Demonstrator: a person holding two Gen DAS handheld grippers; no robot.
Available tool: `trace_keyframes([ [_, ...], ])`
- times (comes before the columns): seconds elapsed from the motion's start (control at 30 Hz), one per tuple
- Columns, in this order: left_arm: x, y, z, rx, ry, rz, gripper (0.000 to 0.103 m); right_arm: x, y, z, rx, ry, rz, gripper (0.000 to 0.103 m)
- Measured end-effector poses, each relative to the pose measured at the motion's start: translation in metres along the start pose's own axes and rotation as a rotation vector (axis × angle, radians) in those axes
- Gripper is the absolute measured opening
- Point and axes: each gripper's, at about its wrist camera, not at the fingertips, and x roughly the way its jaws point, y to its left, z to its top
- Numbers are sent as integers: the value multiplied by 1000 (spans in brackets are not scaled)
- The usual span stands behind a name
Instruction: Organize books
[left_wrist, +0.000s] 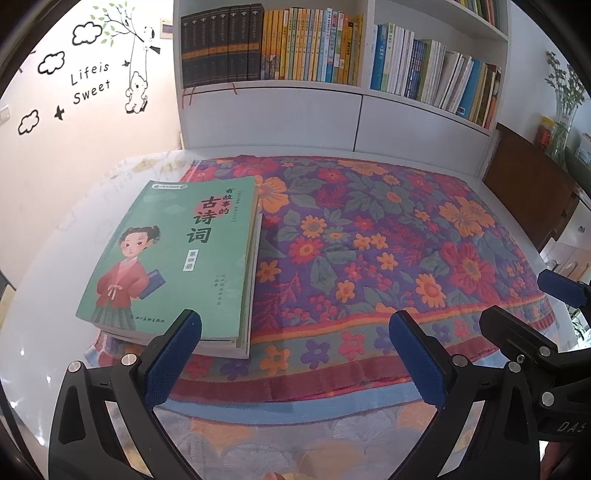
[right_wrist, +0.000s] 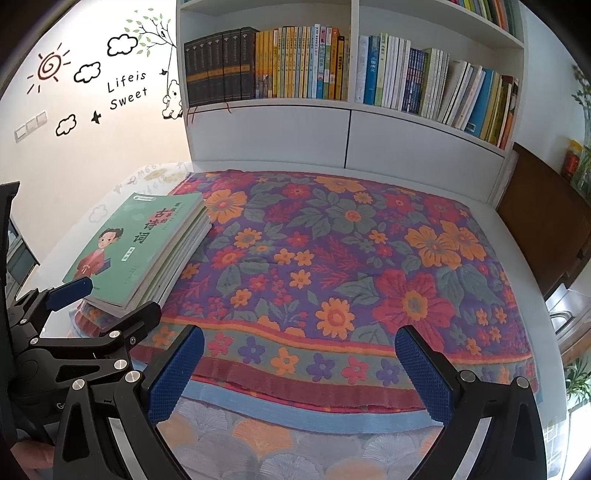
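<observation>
A stack of books (left_wrist: 173, 266) lies flat at the left edge of a floral cloth (left_wrist: 369, 236), partly overhanging onto the white table (left_wrist: 48, 280). The exact count in the stack is hard to tell; from the right wrist view the page edges suggest about four or five volumes. The top book has a green cover (right_wrist: 136, 240) with a drawn child in a red robe holding a blue book, and large Chinese characters reading 古诗词, with smaller 有故事的 beside them; the finer print is too small to read.

The left gripper (left_wrist: 295, 354) hangs just in front of the stack's near right corner, its two blue-padded fingers spread wide with nothing between them. The right gripper (right_wrist: 299, 373) sits over the cloth's near border, well apart from the stack, its two fingers likewise spread and empty. Each gripper shows at the edge of the other's view.

Under the floral cloth lies a second cloth (right_wrist: 280, 439) with a pale fan pattern and a blue border.

Behind stands a white bookcase (left_wrist: 354, 118). Two compartments of upright books (left_wrist: 310, 48) show fully, including five matching dark volumes (left_wrist: 221, 44) at the left; two ribbon bookmarks dangle below them. On the wall (left_wrist: 44, 166), decals read "Lifeis Sweet" (left_wrist: 90, 83), with four clouds counted in the left wrist view. A vase of greenery (left_wrist: 565, 107) stands at the far right.
</observation>
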Motion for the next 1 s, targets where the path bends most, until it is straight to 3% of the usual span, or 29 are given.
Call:
trace_keyframes([
  [1.0, 5, -1, -2, 0, 18, 21, 102, 6, -1, -5, 14, 11, 8, 103],
])
